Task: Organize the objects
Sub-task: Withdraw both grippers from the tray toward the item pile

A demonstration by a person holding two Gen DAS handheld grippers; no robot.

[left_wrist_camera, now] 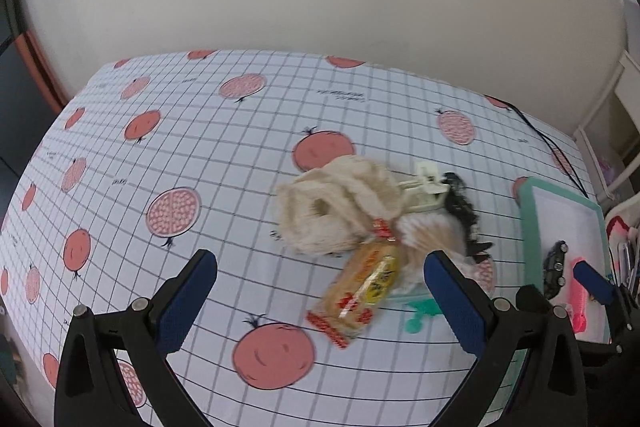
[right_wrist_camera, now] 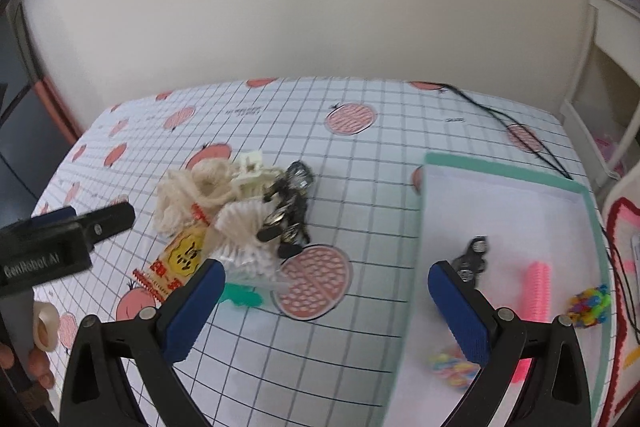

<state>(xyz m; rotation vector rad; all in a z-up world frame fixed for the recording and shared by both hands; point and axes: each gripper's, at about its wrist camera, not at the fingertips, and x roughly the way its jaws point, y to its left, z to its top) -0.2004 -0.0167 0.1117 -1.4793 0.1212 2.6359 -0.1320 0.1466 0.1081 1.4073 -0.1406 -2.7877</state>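
- While both claws hover above the counter (left_wrist_camera: pixel 168 131), the left claw (left_wrist_camera: pixel 320 295) has its fingers wide apart, nothing between them; the right claw (right_wrist_camera: pixel 322 301) likewise spread and empty.
- Clutter pile mid-counter: cream knitted cloth (left_wrist_camera: pixel 336 207), snack packet (left_wrist_camera: pixel 360 291) leaning out toward the near edge, pale clip (left_wrist_camera: pixel 424 187), black chain-like item (left_wrist_camera: pixel 464 207), white fringed thing (right_wrist_camera: pixel 244 231), green piece (right_wrist_camera: pixel 240 297). All touching or overlapping.
- Teal-rimmed tray (right_wrist_camera: pixel 500 171) at the counter's right edge, well apart from the pile; open cloth between them.
- In the tray: black toy car (right_wrist_camera: pixel 474 257), pink comb-like piece (right_wrist_camera: pixel 536 291), colourful bead clusters (right_wrist_camera: pixel 590 305); its far half is bare.
- Left half of the counter is free up to the wall.
- Black cable (right_wrist_camera: pixel 516 131) crosses the far right corner.
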